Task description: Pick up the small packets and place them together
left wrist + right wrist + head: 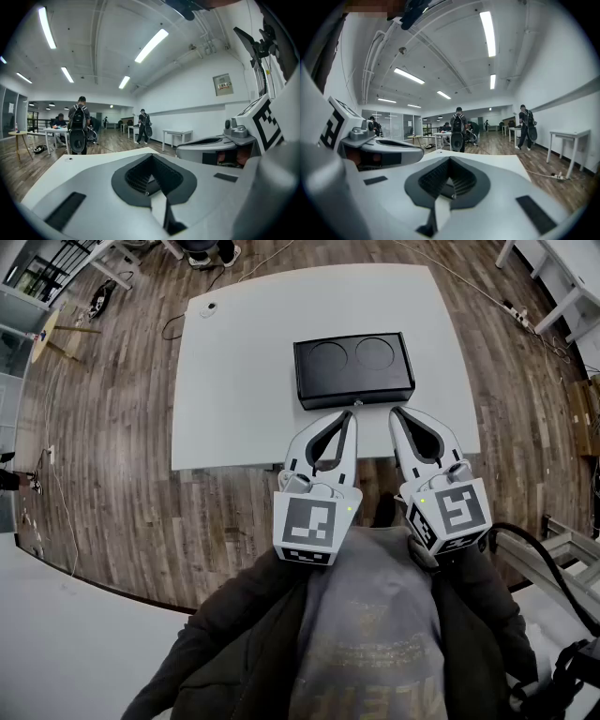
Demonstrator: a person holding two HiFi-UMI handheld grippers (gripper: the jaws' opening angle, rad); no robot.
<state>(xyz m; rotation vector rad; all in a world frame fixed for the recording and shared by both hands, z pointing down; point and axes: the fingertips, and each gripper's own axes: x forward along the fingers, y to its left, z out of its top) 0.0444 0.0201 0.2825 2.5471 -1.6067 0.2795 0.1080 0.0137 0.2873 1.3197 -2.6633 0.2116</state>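
Seen from above, a person in a dark jacket (pixel 234 634) and grey shirt (pixel 366 615) holds two grippers close to the chest. They sit side by side, pointing away and tilted slightly down.

The left gripper (pixel 349 415) has its jaws pressed together at the tips, with nothing between them. In the left gripper view, the left gripper (pixel 151 155) shows the same. Its two grey jaws meet, leaving only a dark ribbed hollow behind the tips. The right gripper (pixel 397 412) is likewise closed and empty. In the right gripper view, the right gripper (pixel 450 160) has its jaws together around the same dark hollow. The two grippers are near each other but not touching, and each shows at the edge of the other's view.

Beyond them is a white table (pixel 244 399). From above, both sets of tips hang over its near part, just short of a black tray (pixel 354 385). The tray is rectangular, has two shallow round hollows, and lies near the middle of the table. A small round thing (pixel 208 307) sits by the table's far left corner. Where the packets are cannot be told from any view.

Around the table is a wooden floor (pixel 112 427). Farther off, the gripper views show a long room with strip lights (pixel 151 46). There are white desks (pixel 569 136) and standing people wearing backpacks (pixel 78 126).
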